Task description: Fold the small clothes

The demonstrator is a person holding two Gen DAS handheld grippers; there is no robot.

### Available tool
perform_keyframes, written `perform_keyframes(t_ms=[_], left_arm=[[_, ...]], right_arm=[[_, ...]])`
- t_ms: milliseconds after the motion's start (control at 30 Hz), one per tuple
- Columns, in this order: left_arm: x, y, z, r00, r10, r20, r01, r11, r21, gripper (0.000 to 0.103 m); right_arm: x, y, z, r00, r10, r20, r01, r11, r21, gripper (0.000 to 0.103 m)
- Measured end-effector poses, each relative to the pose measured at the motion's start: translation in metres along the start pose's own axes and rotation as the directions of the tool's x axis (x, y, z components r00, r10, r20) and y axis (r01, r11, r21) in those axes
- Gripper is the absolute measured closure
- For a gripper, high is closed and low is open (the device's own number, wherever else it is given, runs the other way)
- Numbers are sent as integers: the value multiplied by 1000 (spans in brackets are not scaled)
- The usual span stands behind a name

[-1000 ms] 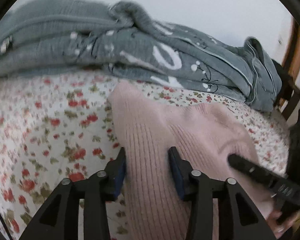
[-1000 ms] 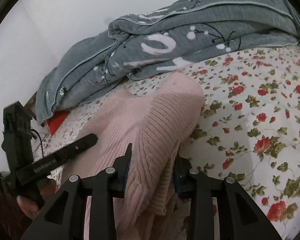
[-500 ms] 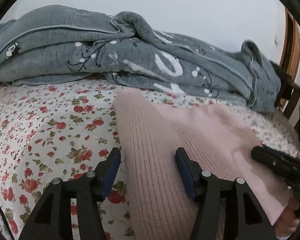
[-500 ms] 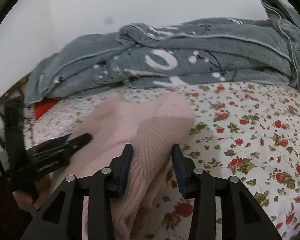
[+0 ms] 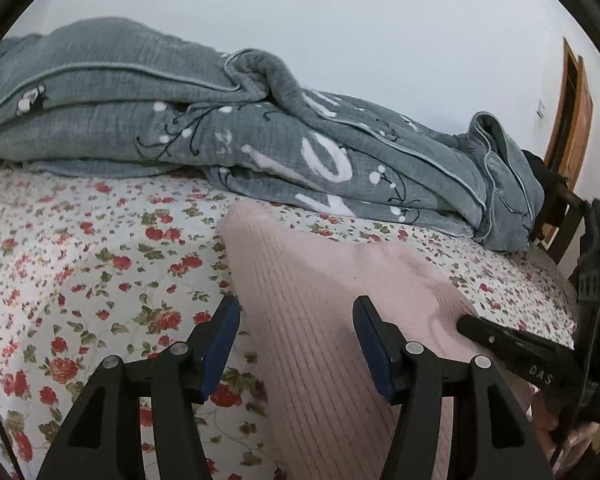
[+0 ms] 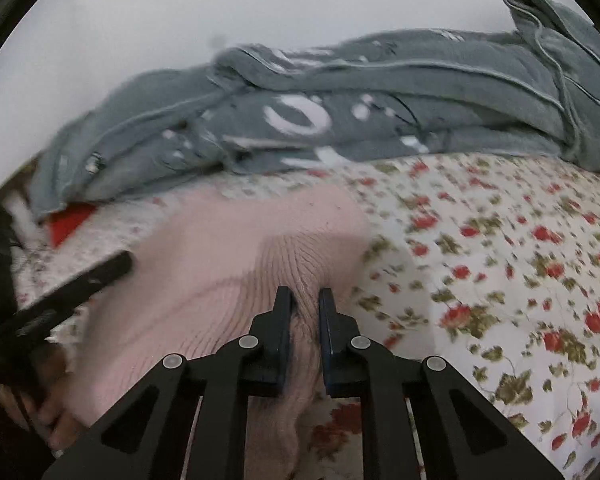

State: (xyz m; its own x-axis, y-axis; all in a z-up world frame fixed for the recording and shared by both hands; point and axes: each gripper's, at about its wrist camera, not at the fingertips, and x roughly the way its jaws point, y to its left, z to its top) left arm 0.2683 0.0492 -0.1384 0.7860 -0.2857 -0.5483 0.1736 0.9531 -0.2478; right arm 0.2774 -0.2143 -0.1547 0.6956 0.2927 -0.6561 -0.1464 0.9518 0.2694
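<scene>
The right wrist view is smeared by motion, so the grey quilt [image 6: 340, 120] and its white print stay unreadable. A red thing [image 6: 70, 220] pokes out from under the quilt; what it is cannot be told. The pink ribbed sweater [image 5: 320, 340] runs off the left wrist view's lower edge.
</scene>
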Motion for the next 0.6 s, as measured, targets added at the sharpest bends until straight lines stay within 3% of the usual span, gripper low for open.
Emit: perform_keyframes(t_ms=[133,233,367,400,433,500,533,600], left_arm=[[-11,-4,-4,1000,-21,-7,21,1000,20,46],[-24,-4,-9,999,-36,-26,37,999,6,46],[-40,-18,-19,998,-27,-51,30,997,66,46],[-41,-23,-25,997,-18,-69,25,995,94,46],[-40,-25,-29,997,-5,-79,14,994,111,46],[-41,-30,-41,996,27,-80,-15,989,150,45],[-40,-31,-45,996,26,-83,-13,988,157,45],[-38,-29,-48,995,22,-94,-8,989,144,44]], right_arm=[[-15,1,0,999,-32,10,32,999,12,84],[-46,12,-4,997,7,78,-6,1000,-11,83],[-69,37,-22,985,74,155,-57,992,-110,82],[-66,41,-29,986,92,140,-73,988,-133,82],[-59,42,-34,990,89,109,-73,987,-145,89],[-40,36,-43,1000,9,12,-8,993,-117,102],[-31,30,-46,999,3,-39,-6,996,-91,103],[-31,21,-46,998,26,-49,-28,999,-43,103]])
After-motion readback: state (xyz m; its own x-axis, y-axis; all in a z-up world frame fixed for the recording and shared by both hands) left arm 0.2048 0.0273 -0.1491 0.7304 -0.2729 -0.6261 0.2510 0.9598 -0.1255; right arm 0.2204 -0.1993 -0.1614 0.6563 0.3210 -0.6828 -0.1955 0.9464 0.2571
